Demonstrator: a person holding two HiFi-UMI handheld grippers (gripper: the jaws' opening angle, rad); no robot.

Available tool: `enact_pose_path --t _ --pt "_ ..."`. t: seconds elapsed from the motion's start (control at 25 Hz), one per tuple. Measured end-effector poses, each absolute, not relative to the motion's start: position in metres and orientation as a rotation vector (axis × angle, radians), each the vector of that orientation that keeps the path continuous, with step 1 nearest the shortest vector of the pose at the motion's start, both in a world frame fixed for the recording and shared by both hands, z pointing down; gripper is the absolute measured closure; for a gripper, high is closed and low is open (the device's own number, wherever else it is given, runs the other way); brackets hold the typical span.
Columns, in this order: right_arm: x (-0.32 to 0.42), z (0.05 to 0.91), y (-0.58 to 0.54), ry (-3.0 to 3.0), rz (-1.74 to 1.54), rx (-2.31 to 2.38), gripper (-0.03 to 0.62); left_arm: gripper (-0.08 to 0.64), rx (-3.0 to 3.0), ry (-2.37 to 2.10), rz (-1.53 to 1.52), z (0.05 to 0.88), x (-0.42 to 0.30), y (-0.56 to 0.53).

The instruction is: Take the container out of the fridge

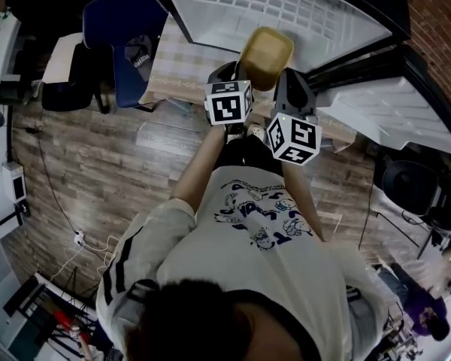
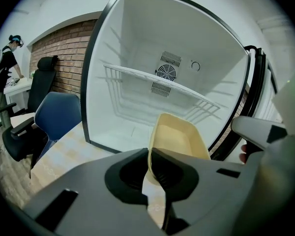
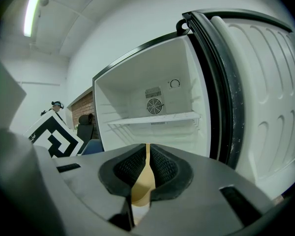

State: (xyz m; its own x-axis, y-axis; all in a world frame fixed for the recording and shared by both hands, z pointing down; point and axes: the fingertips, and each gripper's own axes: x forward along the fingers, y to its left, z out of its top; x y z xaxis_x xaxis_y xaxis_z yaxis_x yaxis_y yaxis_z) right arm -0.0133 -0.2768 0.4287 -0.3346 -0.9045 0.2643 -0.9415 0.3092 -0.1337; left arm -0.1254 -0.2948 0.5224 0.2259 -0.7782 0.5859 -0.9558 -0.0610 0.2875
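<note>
A yellow rectangular container (image 1: 266,56) hangs in the air in front of the open fridge (image 1: 286,10), outside its cavity. My left gripper (image 1: 240,77) is shut on the container's near left rim (image 2: 152,151). My right gripper (image 1: 283,81) is shut on its right rim, seen edge-on as a thin yellow wall (image 3: 146,173) between the jaws. The container looks empty in the left gripper view. The fridge interior (image 2: 167,82) is white and bare, with one wire shelf (image 2: 157,77) and a fan grille at the back.
The fridge door (image 1: 395,107) stands wide open on the right. A blue chair (image 1: 131,40) and a black office chair (image 1: 75,74) stand left of the fridge. A patterned mat (image 2: 64,154) lies before the fridge. A person (image 2: 5,68) stands far left at a desk.
</note>
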Motion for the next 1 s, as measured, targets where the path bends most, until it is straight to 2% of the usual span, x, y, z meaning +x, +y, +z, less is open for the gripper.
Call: enact_pose_path --t 1.0 --pt "-0.046 0.436 -0.26 -2.461 0.391 1.67 0.546 0.526 1.795 -1.642 0.344 0.527 -0.176 -0.231"
